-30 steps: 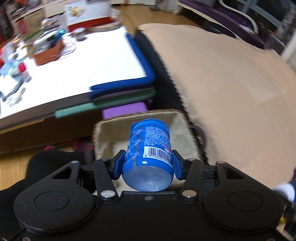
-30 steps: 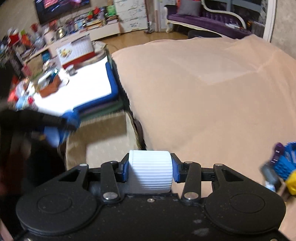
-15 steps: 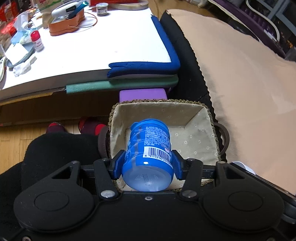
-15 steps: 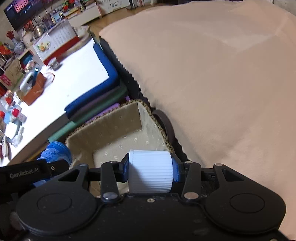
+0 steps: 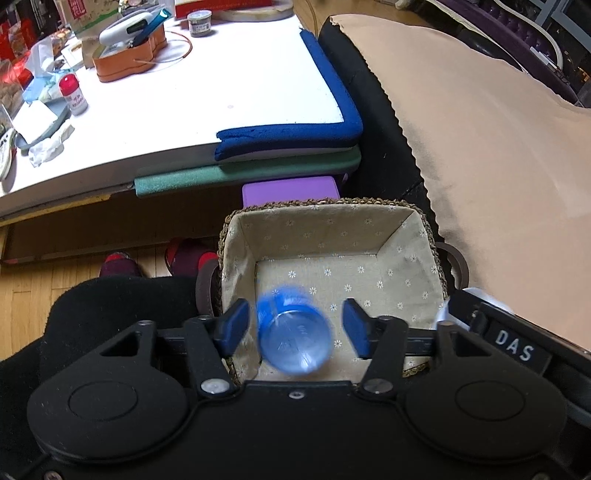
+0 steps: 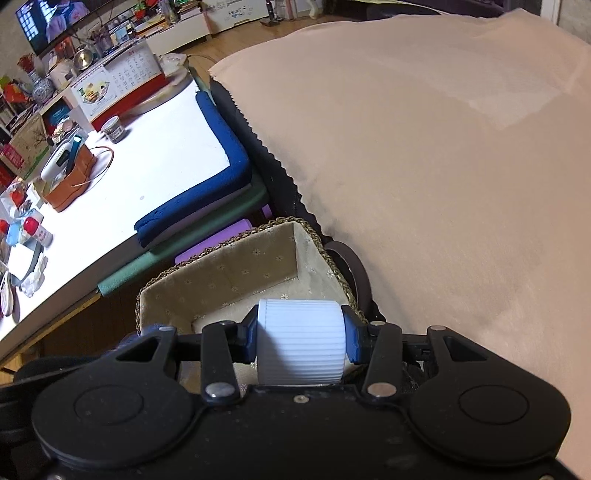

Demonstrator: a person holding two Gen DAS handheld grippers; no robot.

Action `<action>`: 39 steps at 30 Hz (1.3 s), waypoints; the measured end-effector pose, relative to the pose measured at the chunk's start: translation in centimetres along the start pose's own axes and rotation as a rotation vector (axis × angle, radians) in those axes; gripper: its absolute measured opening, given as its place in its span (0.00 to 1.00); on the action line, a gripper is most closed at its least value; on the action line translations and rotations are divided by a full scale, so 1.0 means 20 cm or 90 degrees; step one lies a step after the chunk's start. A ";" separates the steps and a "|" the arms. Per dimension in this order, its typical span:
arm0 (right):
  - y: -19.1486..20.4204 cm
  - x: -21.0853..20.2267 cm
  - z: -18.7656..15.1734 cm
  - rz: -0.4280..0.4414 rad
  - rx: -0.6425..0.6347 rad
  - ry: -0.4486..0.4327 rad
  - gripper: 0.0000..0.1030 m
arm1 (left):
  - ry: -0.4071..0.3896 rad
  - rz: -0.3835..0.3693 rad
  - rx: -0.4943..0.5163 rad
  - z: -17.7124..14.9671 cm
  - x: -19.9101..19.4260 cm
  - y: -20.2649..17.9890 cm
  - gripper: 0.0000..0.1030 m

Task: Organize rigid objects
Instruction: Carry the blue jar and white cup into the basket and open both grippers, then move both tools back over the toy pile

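**Two containers at the basket, neither settled yet**

Mid-task, by the look of it: nothing resting inside the lined wicker basket [image 5: 325, 236] so far, its floral fabric floor bare apart from what is dropping in. Placed on the floor, just beside the peach-covered bed [image 5: 480, 147] and below the edge of the white desk [image 5: 221, 92].

Left gripper [image 5: 293, 326] spreading, blue pads clear of the blue plastic bottle [image 5: 293, 334], which shows blurred between them, over the basket's near corner and apparently falling in. Judged released, not yet landed.

Right gripper [image 6: 301, 341] starting to spread too, though the pads look pressed against the sides of the white ribbed jar [image 6: 300, 341], held over the basket's near right corner. Judged one release away from going in.

Left to do, as far as visible: let the jar go, then fetch whatever else belongs; no other loose items for the basket shown in either view.

Count, largest first:
- One bed, one desk.
- One basket.
- Two grippers.
- One blue bottle, one white jar.
- On the desk, untouched: one orange case [image 5: 129, 62], one small red-capped bottle [image 5: 74, 94], one small round tin [image 5: 199, 23].
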State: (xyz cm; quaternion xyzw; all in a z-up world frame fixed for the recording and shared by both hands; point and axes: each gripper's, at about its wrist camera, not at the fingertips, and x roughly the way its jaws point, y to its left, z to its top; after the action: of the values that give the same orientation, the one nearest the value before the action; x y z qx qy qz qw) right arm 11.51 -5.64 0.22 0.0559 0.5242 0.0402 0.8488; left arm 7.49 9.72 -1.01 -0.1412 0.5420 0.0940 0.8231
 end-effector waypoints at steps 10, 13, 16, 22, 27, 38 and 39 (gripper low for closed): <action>-0.02 0.01 -0.03 -0.008 -0.003 -0.002 0.51 | -0.011 0.004 0.008 -0.01 -0.01 -0.01 0.64; -0.02 0.01 -0.04 -0.012 0.000 0.005 0.52 | -0.013 0.005 0.011 -0.01 -0.02 -0.01 0.64; -0.02 0.02 -0.05 -0.012 0.003 0.010 0.52 | -0.014 0.004 0.010 -0.01 -0.02 -0.01 0.65; -0.02 0.02 -0.06 -0.014 0.001 0.013 0.54 | -0.014 0.004 0.011 -0.01 -0.02 -0.01 0.65; -0.03 0.02 -0.07 -0.015 0.002 0.016 0.54 | -0.017 0.001 0.011 -0.01 -0.02 -0.01 0.72; -0.05 0.03 -0.08 -0.022 0.010 0.026 0.54 | -0.025 -0.003 0.020 -0.02 -0.04 -0.02 0.73; -0.05 0.03 -0.08 -0.024 0.010 0.026 0.54 | -0.026 -0.004 0.020 -0.03 -0.04 -0.02 0.73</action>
State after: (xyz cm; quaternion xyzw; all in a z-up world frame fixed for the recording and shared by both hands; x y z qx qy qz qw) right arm 10.33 -6.41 -1.12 0.0513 0.5430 0.0212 0.8379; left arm 6.81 9.24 -0.36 -0.1279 0.5261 0.0853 0.8364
